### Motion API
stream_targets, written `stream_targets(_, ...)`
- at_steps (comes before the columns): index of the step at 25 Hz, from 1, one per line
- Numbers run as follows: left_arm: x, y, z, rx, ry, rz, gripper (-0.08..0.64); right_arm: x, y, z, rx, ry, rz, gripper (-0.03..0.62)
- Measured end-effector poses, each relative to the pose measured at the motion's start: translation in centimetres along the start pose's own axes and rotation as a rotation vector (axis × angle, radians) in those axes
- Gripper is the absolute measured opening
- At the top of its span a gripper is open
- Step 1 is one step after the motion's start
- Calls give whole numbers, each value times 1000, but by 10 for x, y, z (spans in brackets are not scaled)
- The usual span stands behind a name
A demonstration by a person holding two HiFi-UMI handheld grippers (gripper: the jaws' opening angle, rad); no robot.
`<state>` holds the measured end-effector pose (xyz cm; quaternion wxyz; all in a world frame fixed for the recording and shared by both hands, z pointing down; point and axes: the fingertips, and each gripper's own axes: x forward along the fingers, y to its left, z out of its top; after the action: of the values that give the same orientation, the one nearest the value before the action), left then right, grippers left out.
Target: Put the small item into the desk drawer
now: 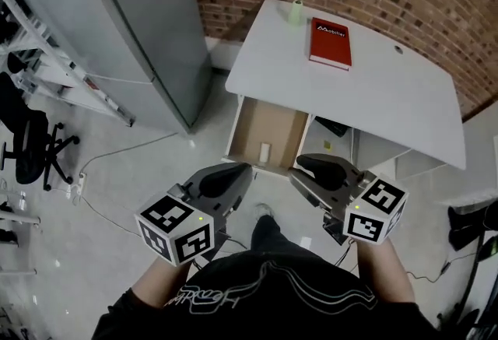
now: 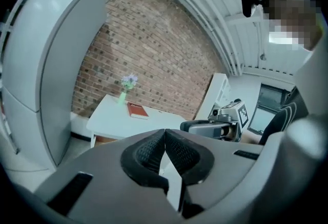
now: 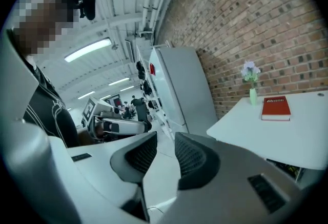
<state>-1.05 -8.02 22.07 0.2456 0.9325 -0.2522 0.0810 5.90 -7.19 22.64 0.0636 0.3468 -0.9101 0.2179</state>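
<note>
- Head view: the small item (image 1: 264,152) lies in the open drawer (image 1: 289,117), near its front edge. The drawer juts past the desk (image 1: 373,89) (a knee could likely bump it).
- Left gripper view: the left gripper (image 2: 165,135) has its jaws pressed together, with nothing held.
- Right gripper view: the right gripper (image 3: 165,138) has its jaws partly apart, with nothing between them.

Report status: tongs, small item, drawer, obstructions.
Left tongs shut, empty; right tongs apart, empty. Small item inside open drawer. Nothing else seen in drawer, no obstruction.
</note>
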Motion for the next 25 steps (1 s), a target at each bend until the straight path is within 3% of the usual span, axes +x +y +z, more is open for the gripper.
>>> stream_targets(3, -20, -36, 12, 34, -29, -50, 21, -27, 38, 18, -46, -73, 2, 88)
stream_targets(11, -71, -110, 34, 95, -91, -162, 21, -77, 115, 40, -65, -190, 62, 60)
stream_targets(16, -82, -131, 30, 111, -95, -201, 21, -88, 132, 36, -120, -192, 23, 58)
stream_targets(25, -89, -133, 20, 129, -78, -215, 21, -85, 140, 28, -93, -219, 0, 54)
